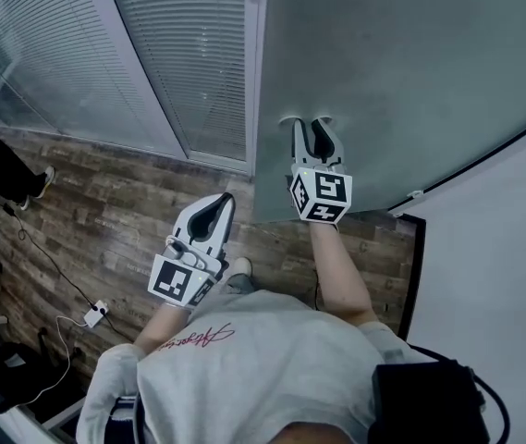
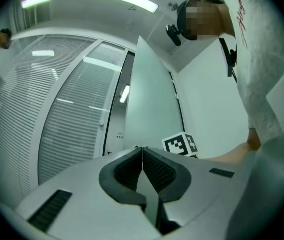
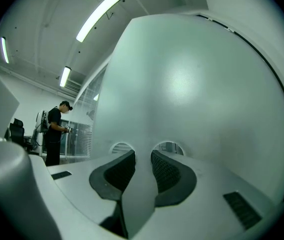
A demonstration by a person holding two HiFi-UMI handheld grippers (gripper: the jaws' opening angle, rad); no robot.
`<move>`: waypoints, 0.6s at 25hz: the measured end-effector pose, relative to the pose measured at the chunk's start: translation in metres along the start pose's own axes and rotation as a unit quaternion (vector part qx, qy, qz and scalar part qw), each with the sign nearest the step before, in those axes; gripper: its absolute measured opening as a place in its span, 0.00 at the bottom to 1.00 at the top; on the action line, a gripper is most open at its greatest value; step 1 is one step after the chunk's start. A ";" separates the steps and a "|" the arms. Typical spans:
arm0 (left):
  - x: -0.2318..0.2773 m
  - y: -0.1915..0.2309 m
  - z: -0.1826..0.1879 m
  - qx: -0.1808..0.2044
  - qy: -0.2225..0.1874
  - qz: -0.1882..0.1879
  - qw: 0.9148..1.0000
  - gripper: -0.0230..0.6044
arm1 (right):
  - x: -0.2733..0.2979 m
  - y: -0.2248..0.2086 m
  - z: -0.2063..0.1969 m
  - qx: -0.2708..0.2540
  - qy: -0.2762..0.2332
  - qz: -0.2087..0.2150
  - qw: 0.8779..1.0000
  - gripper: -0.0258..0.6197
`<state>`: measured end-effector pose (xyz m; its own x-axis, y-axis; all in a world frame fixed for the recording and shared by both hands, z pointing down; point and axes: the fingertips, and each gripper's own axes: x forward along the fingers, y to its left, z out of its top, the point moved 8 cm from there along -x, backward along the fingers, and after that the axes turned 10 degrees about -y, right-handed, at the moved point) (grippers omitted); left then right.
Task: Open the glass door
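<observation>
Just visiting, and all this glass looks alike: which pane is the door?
Start at the curved wall of slatted blinds on the head view's left. Right of its white frame stands the glass door: a plain frosted pane without slats, the only one with the right gripper at its surface.

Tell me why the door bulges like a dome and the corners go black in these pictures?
Right gripper view: a wide-angle lens bows the frosted door and darkens the corners, and a soft sheen sits on the glass. Left gripper view: the blinds curve likewise, streaked by light reflections. Head view: milder bending, dim even light.
</observation>
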<state>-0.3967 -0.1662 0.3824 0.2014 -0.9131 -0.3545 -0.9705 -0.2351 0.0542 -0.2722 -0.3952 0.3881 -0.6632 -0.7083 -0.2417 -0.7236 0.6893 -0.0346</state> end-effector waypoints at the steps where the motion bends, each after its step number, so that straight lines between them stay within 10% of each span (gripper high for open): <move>1: -0.002 -0.006 0.003 0.001 -0.002 0.006 1.000 0.06 | -0.005 0.001 0.002 0.001 0.001 0.004 1.000 0.22; 15: -0.061 -0.084 0.022 0.027 -0.005 0.055 0.998 0.06 | -0.067 0.013 0.020 0.004 -0.002 0.059 0.998 0.22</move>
<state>-0.3300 -0.0832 0.3794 0.0915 -0.9290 -0.3587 -0.9924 -0.1148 0.0441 -0.2332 -0.3358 0.3845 -0.7425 -0.6219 -0.2489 -0.6396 0.7686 -0.0128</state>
